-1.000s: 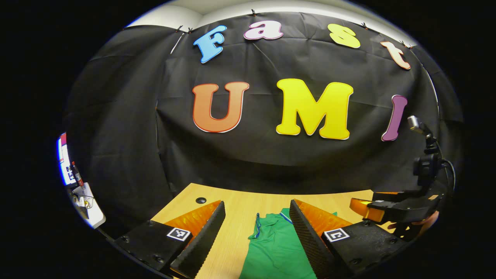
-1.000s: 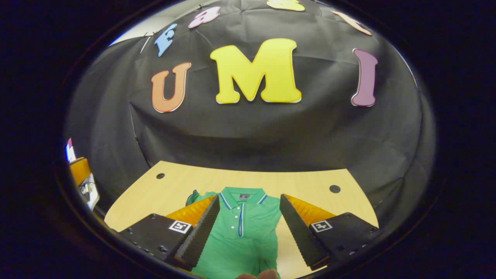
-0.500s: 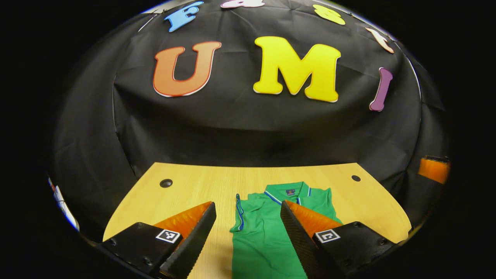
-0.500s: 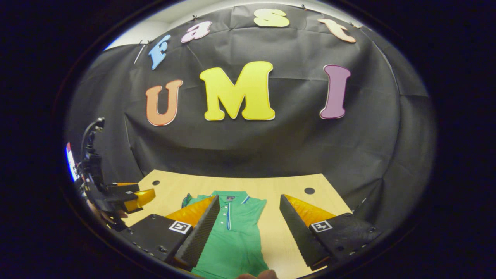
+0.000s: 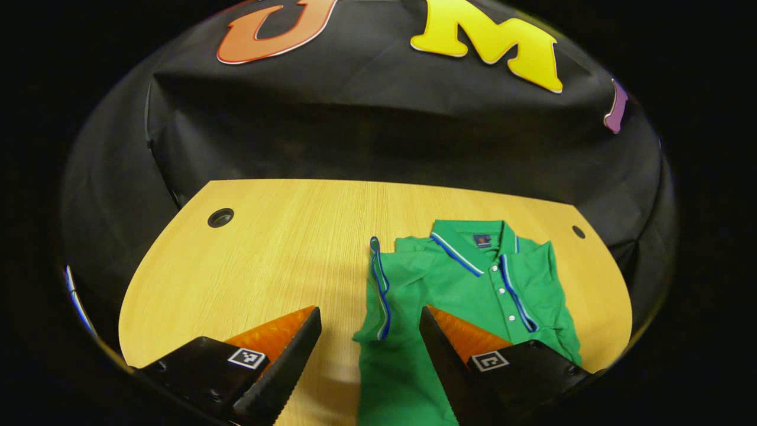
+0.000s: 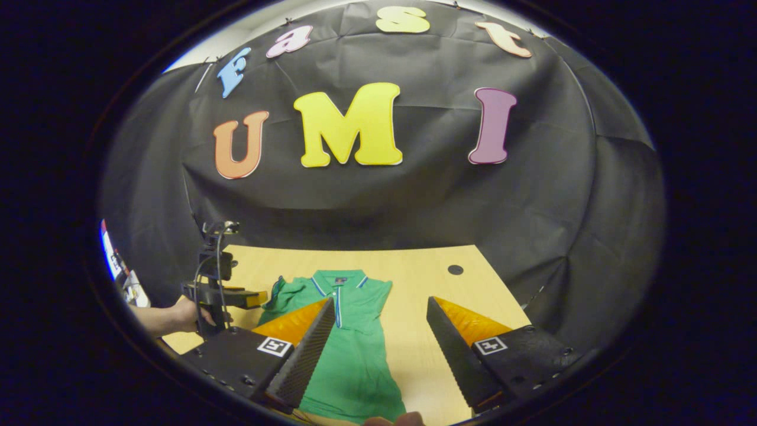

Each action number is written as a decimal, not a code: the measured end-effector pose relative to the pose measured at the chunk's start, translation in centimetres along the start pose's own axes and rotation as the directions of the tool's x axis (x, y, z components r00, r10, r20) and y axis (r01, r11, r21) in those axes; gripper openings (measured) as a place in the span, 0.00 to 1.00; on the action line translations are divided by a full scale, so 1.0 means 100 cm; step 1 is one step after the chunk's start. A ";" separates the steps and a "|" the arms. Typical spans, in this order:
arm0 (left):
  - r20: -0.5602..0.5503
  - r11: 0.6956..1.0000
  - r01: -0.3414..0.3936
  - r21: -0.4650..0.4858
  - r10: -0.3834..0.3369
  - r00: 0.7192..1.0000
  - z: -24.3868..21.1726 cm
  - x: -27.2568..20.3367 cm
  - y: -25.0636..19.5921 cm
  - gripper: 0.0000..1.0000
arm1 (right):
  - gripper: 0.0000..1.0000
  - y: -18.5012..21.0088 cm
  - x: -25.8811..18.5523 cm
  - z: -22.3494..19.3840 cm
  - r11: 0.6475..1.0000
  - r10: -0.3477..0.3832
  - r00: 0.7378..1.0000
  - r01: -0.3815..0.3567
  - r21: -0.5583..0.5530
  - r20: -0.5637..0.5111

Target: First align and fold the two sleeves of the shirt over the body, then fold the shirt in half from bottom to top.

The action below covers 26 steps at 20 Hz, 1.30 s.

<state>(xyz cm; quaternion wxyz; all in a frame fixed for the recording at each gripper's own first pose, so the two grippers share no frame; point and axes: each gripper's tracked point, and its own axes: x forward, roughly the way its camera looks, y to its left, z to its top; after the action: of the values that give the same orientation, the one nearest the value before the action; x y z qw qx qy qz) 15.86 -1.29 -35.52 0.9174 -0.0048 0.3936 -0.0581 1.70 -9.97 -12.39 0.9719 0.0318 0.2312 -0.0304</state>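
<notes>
Both sleeves look folded; my left gripper [image 5: 369, 349] and right gripper [image 6: 378, 337] hang spread above the shirt [image 5: 467, 284]. Next I pinch its hem.

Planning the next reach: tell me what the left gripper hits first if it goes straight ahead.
Likely the green shirt: the open left gripper points at its folded left sleeve on the table. Depth is uncertain.

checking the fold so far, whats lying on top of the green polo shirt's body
A folded-in sleeve with blue-and-white trim lies over the green polo shirt, on the wooden table. The other sleeve's state can't be judged. The left hand-held gripper covers part of the shirt.
</notes>
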 end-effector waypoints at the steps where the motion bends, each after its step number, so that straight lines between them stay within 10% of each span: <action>1: -0.017 1.000 0.004 0.016 -0.004 1.000 -0.004 0.013 0.001 1.00 | 0.96 -0.002 0.001 0.000 1.000 -0.005 1.000 0.005 -0.001 -0.002; 8: -0.117 0.999 0.024 -0.044 -0.029 0.993 -0.023 0.051 0.009 0.98 | 0.96 -0.004 0.017 -0.020 0.997 0.012 0.995 -0.004 0.075 -0.099; 19: -0.090 0.993 0.097 -0.066 -0.103 0.991 -0.012 0.055 0.014 0.10 | 0.96 0.002 0.038 -0.030 0.991 0.037 0.989 -0.018 0.131 -0.143; 26: 0.038 0.990 0.133 -0.052 -0.131 0.991 0.047 0.015 -0.013 0.05 | 0.92 0.002 0.036 -0.028 0.988 0.044 0.991 -0.024 0.153 -0.130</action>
<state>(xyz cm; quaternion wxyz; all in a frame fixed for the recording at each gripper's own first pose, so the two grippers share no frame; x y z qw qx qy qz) 20.14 -2.93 -33.24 0.9178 -0.0570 0.3777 -0.1080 3.70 -9.71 -16.51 0.9495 0.1110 0.2919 -0.0290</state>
